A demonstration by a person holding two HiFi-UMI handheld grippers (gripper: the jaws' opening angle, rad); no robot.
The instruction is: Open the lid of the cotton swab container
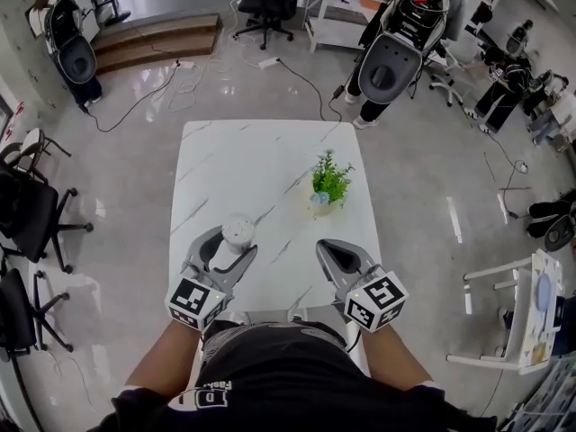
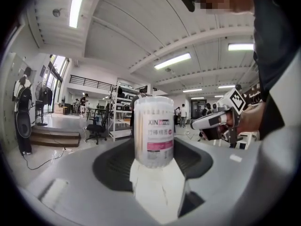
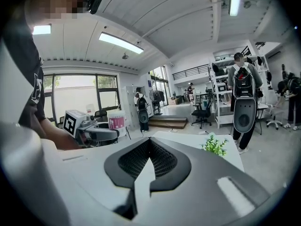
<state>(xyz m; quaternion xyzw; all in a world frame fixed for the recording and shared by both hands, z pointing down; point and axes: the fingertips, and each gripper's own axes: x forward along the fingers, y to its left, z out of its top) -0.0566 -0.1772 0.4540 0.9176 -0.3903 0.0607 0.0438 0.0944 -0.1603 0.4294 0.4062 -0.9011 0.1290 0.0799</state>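
The cotton swab container (image 2: 154, 131) is a clear round tub with a white lid and a pink label. It stands upright between the jaws of my left gripper (image 1: 230, 250), which is shut on it and holds it above the near left of the white table (image 1: 261, 178). The tub (image 1: 237, 234) shows its white lid from above, and it appears small at the left of the right gripper view as the container (image 3: 116, 121). My right gripper (image 1: 335, 252) hovers to the right of it, apart from it, shut with nothing between its jaws. The left gripper (image 3: 96, 133) shows there too.
A small green plant in a pot (image 1: 329, 184) stands on the table's right half, ahead of my right gripper, seen as the plant (image 3: 214, 145). Office chairs (image 1: 27, 214) stand left of the table, a white shelf (image 1: 526, 313) at right. People and equipment are far behind.
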